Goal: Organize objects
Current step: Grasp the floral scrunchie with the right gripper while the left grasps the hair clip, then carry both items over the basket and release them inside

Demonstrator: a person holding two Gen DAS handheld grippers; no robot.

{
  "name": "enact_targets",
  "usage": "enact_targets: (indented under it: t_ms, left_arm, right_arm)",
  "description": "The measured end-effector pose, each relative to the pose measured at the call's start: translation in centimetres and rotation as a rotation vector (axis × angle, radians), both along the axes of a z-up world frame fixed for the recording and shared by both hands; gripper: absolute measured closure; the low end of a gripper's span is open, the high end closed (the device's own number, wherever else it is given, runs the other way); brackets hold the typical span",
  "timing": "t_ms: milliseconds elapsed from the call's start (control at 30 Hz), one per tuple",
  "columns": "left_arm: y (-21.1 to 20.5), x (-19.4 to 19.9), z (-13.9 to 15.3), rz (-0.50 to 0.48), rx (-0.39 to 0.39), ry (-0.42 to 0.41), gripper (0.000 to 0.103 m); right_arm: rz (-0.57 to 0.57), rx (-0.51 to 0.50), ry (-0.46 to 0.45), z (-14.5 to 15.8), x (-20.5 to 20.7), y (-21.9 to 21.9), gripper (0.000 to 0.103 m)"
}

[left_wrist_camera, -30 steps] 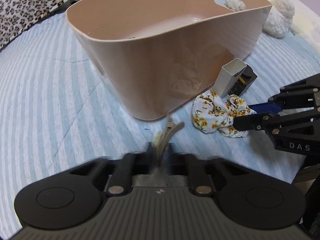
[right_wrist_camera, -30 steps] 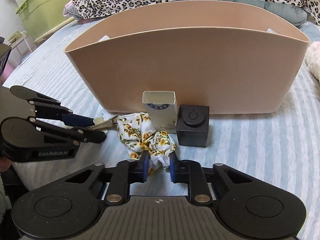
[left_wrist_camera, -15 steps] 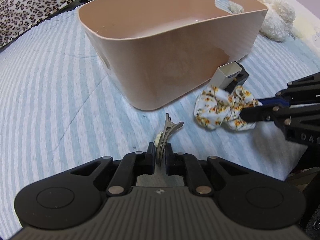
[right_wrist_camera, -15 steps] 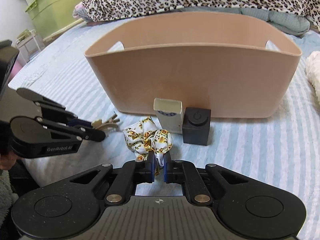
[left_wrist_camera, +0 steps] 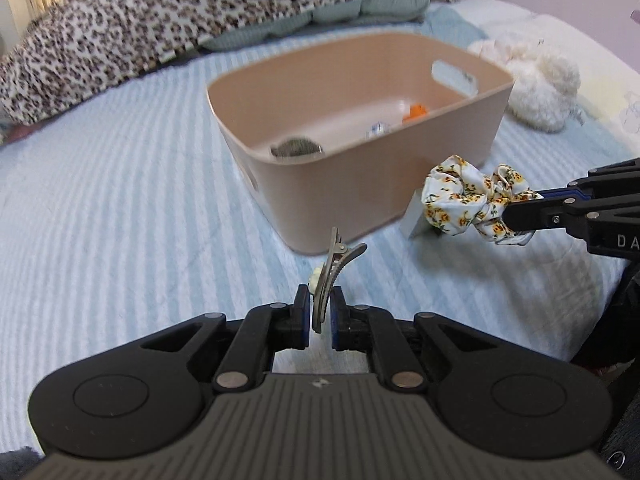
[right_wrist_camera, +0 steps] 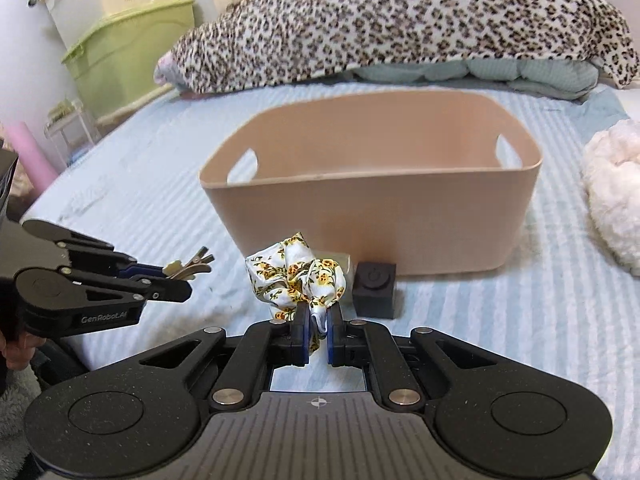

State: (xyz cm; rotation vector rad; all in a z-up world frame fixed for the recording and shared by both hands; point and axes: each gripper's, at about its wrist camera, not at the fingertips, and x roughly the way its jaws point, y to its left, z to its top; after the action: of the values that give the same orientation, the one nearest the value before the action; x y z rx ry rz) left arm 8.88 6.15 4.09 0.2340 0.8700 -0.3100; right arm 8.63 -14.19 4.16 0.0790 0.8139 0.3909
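My left gripper (left_wrist_camera: 320, 312) is shut on a metal hair clip (left_wrist_camera: 334, 268) and holds it above the striped bedsheet, in front of the beige bin (left_wrist_camera: 360, 188). It also shows in the right wrist view (right_wrist_camera: 168, 280) with the clip (right_wrist_camera: 188, 268). My right gripper (right_wrist_camera: 318, 332) is shut on a floral scrunchie (right_wrist_camera: 296, 276), lifted off the bed; it also shows in the left wrist view (left_wrist_camera: 524, 210) with the scrunchie (left_wrist_camera: 468, 200). The bin (right_wrist_camera: 372, 208) holds a few small items (left_wrist_camera: 296, 148).
A small white box (left_wrist_camera: 416, 216) and a black cube (right_wrist_camera: 376, 290) stand against the bin's near wall. A fluffy white toy (right_wrist_camera: 612, 192) lies to the right. A leopard-print blanket (right_wrist_camera: 400, 20) lies behind. A green storage box (right_wrist_camera: 128, 56) stands at far left.
Both grippers have risen and pulled back from the bin, lifting the hair clip and the scrunchie off the bed. The bin's inside now shows in the left wrist view.
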Motion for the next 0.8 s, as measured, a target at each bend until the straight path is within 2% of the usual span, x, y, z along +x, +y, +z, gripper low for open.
enact_targets:
  t_ms: [267,467,633,800]
  left_arm:
    - [-0.4,0.2,4.5,0.019,-0.027,-0.128,0.092]
    - [-1.4,2.4,6.7,0.041,-0.052,-0.188,0.092]
    - [-2.9,4.8,6.6,0.035,-0.040,-0.199,0.092]
    - [-4.3,8.1,5.1,0.048,-0.021,-0.177,0.092]
  right_arm:
    - [-0.054,0.047,-0.100,3.1,0.2,-2.4,0.096]
    - [-0.101,0.054,-0.172,5.5,2.1,-4.2,0.096]
    - [-0.134,0.036,-0.203,6.4,4.3,-4.6,0.096]
    - [-0.155,0.024,-0.190,5.9,6.7,-4.5,0.096]
